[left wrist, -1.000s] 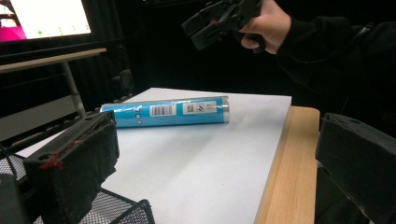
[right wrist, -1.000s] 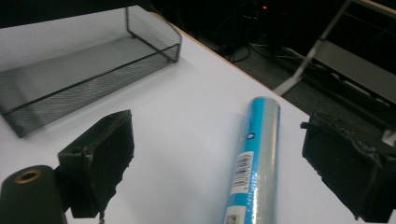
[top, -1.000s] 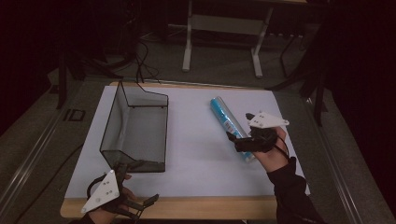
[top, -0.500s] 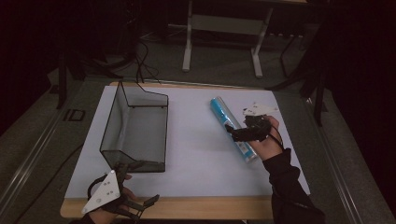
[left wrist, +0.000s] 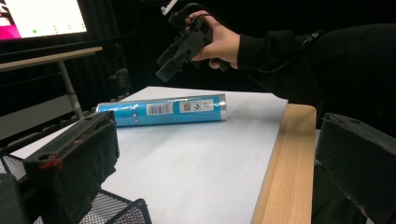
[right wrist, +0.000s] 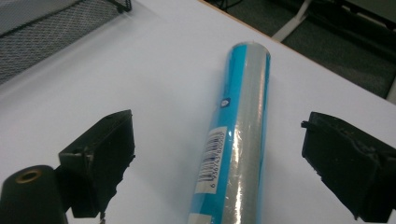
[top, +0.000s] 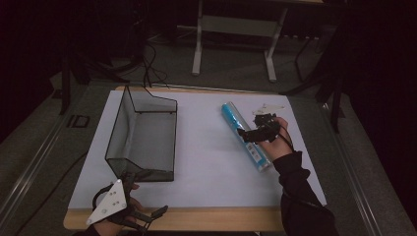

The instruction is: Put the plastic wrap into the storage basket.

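A blue and silver tube [top: 246, 141] lies on its side on the right part of the white sheet [top: 206, 167]. My right gripper [top: 249, 134] hovers just over its middle, open. In the right gripper view the tube [right wrist: 236, 135] lies lengthwise between the two wide-apart jaws of the gripper [right wrist: 219, 137], touching neither. My left gripper [top: 147, 209] rests at the table's front left edge, open and empty. In the left gripper view the tube [left wrist: 163, 109] lies ahead with the right gripper [left wrist: 180, 46] held above it.
A black wire mesh basket [top: 120, 125] stands on the left half of the sheet, its near corner by my left gripper [left wrist: 116, 210]. The wooden table edge [top: 221, 217] runs along the front. A metal stand [top: 236, 29] is on the floor behind.
My right gripper has moved a little farther along the tube and leftward, settling over it. The left gripper has stayed where it was.
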